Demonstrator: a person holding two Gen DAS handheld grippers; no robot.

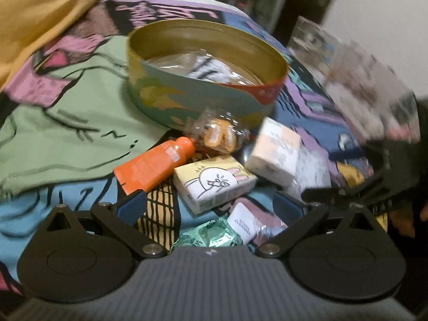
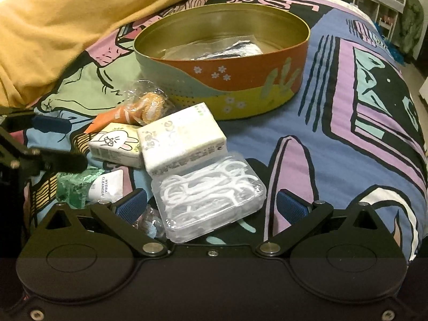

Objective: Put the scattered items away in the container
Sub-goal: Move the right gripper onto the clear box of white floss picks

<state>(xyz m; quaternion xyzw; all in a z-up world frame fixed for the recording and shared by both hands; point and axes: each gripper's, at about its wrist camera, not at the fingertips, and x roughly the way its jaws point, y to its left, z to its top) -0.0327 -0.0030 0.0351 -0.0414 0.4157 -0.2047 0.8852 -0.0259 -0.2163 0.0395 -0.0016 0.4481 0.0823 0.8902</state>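
Left wrist view: the left gripper (image 1: 210,204) hangs with fingers spread and empty above the yellow rabbit-print tissue pack (image 1: 214,180), beside the orange squeeze tube (image 1: 153,164).

Right wrist view: the right gripper (image 2: 211,204) is spread around the clear plastic floss-pick box (image 2: 211,200). The round painted metal tin (image 2: 222,61) sits beyond. Judged step: picking; next, closing squarely.
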